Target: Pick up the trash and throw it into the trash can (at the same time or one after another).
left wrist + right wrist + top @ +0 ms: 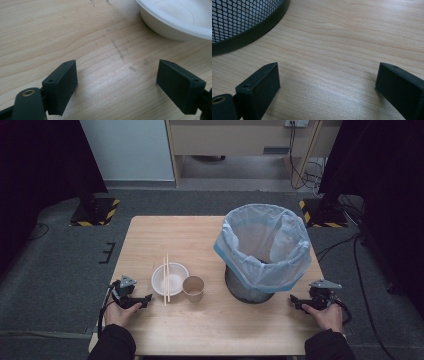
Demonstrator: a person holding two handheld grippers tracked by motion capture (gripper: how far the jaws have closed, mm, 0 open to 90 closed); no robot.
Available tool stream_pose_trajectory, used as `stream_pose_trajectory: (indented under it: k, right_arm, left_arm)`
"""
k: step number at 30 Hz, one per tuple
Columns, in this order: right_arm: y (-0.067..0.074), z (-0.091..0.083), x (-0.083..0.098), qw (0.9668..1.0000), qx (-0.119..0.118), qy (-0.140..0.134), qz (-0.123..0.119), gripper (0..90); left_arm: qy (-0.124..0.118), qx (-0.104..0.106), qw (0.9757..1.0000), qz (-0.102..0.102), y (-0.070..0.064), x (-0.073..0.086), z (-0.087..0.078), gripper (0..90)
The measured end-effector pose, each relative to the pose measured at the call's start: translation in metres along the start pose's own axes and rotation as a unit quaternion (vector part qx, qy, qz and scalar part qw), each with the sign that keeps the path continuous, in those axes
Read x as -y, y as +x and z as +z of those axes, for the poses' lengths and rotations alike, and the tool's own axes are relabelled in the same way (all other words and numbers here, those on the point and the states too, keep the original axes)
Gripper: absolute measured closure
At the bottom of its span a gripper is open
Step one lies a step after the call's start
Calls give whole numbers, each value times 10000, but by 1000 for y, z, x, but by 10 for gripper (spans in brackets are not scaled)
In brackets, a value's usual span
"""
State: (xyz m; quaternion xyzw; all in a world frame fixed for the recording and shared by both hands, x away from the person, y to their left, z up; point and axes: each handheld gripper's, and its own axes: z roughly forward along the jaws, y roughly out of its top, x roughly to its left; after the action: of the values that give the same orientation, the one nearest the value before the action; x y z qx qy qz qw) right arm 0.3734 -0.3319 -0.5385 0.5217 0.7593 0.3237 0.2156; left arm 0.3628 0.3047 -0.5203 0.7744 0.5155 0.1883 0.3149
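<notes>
Wooden surface [220, 325] carries bowl [174, 276], loose chopsticks [167, 279], paper cup [193, 288], lined bin [263, 251]. Left tool [148, 297] and right tool [292, 299] both spread, empty — a careless bowl grab could roll the chopsticks off or topple the cup.

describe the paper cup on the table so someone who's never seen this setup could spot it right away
Start at the mesh bin with the pale blue bag. Just to its left stands the brown paper cup, upright and open-topped. It is the one brown item, beside a white bowl with chopsticks lying across it.

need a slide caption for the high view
Both grippers, left and right, rest open on the table beside bowl, chopsticks, cup and bin.
</notes>
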Motion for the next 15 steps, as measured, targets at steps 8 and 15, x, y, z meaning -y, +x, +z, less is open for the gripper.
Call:
stream_pose_trajectory:
  k: [8, 15]
  right_arm:
    - [0, -1, 1, 9999, 86, -42, 116, 102]
    - [1, -1, 1, 9999, 97, -49, 113, 102]
  left_arm:
    - [-614, 51, 9980, -108, -9, -16, -22, 168]
    - [-1112, 5, 9937, -121, -16, -28, -38, 211]
